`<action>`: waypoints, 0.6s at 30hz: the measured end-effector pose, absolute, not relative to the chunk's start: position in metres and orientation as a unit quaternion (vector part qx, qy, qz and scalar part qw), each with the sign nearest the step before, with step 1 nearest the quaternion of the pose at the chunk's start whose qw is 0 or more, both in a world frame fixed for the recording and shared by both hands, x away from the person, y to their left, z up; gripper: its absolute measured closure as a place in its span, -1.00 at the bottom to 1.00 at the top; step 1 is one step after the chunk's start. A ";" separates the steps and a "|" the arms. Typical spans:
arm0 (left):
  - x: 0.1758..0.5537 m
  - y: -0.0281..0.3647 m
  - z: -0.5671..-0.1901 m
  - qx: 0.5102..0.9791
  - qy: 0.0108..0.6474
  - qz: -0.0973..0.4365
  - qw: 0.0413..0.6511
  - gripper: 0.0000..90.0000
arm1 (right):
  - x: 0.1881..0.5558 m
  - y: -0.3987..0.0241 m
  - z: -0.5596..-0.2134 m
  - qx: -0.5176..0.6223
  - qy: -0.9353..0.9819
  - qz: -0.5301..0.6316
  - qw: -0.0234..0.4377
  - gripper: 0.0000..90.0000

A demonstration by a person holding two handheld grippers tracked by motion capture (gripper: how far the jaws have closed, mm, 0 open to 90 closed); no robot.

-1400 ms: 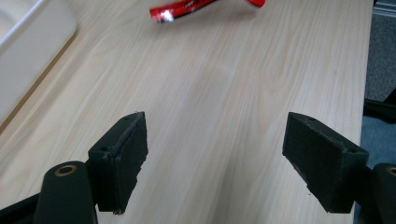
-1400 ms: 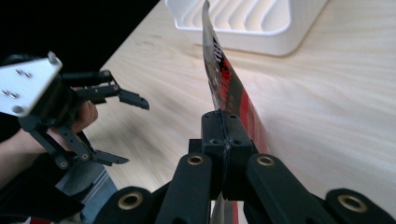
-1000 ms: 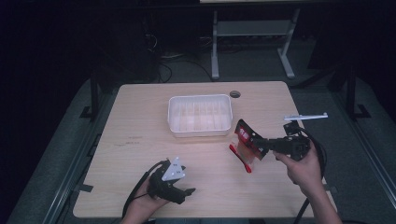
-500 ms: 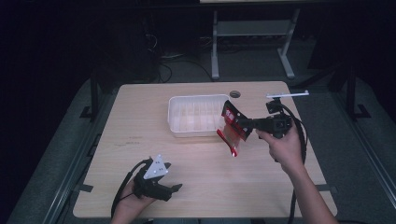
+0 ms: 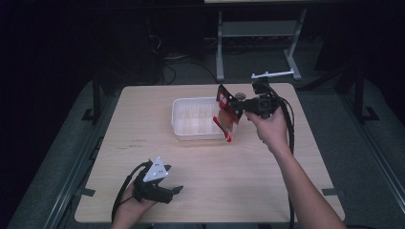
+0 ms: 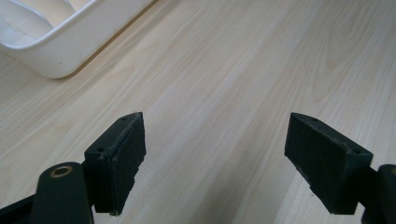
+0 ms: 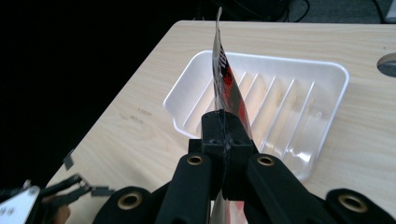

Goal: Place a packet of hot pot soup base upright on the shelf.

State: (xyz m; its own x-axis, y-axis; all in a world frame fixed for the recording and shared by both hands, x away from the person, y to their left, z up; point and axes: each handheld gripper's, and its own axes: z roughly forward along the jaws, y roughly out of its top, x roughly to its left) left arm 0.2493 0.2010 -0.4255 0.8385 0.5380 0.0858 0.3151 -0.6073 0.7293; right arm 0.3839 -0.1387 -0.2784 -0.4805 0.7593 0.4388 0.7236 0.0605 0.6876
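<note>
My right gripper (image 5: 235, 106) is shut on a flat red-and-white packet (image 5: 225, 117) and holds it in the air over the right end of the white ribbed tray (image 5: 181, 131). In the right gripper view the packet (image 7: 224, 79) stands edge-on between the closed pads, above the tray (image 7: 187, 88). Near the table's front left, my left gripper (image 5: 175, 190) rests low with its jaws wide apart. The left gripper view has bare wood between its two pads (image 6: 122, 158), and a corner of the tray (image 6: 56, 51) lies at the upper left.
The tray sits at the middle of a light wooden table (image 5: 143, 148). A round cable hole (image 5: 240, 96) is at the far edge behind the right gripper. A metal stand (image 5: 258, 47) is on the dark floor beyond the table.
My right gripper has carried the packet up and to the left, from beside the tray's right end to above it. The left gripper has shifted slightly at the front left.
</note>
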 end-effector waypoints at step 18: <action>0.250 0.209 -0.424 0.877 0.252 0.158 0.377 -0.56 | 0.444 -0.112 -0.294 0.577 0.695 0.428 0.037 0.99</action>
State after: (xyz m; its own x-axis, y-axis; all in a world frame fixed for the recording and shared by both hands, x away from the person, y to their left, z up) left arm 0.2501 0.2094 -0.4235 0.8233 0.5610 0.0862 0.3233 -0.5884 0.7411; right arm 0.4442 -0.1119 -0.2941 -0.3314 0.8333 0.4425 0.7707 -0.0315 0.6364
